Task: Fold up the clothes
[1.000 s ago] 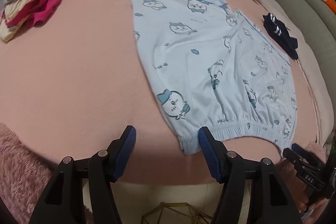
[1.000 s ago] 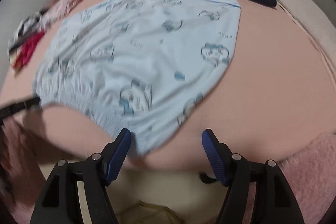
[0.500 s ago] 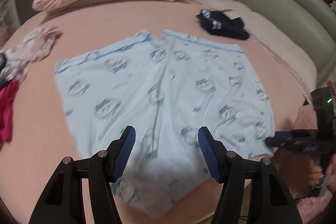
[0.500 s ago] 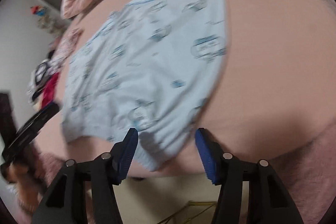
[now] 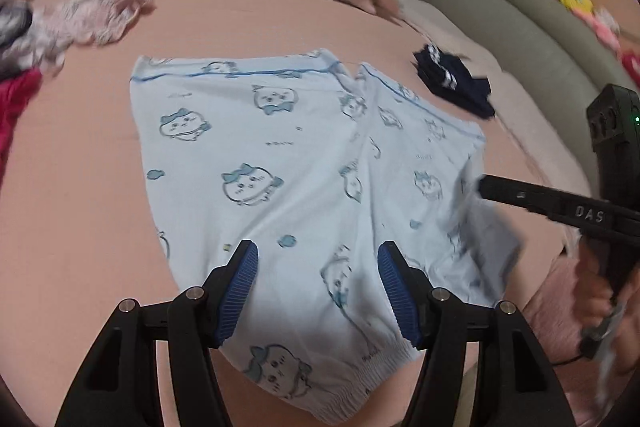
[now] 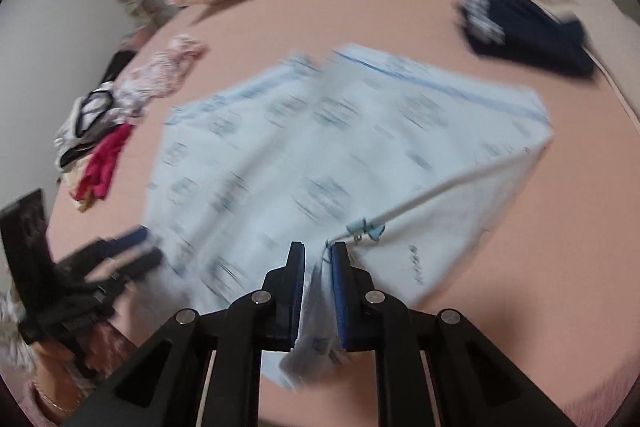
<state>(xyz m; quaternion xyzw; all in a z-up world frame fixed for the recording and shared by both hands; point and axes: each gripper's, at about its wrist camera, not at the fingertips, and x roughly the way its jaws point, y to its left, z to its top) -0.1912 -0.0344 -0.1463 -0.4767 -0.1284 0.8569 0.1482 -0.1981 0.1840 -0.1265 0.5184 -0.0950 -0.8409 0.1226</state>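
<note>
Since a second ago the right tool (image 6: 318, 291) has gone from standing wide beside the waistband corner to jaws just closed, now clamped on the near right edge of the pale blue printed shorts (image 5: 304, 163); cloth shows pinched between the blue pads, and that corner is lifted off the bed (image 5: 80, 187), a taut fold running out toward the far right hem. The left tool (image 5: 318, 291), which earlier sat off the waistband's left corner, now hovers over the middle of the waistband, jaws apart, fabric lying below and between them; contact cannot be told. The shorts lie spread flat on the pink bed, leg openings at the far side. A dark folded garment (image 5: 454, 85) sits well apart to the far right; a heap of mixed clothes (image 6: 100, 123) lies left.
</note>
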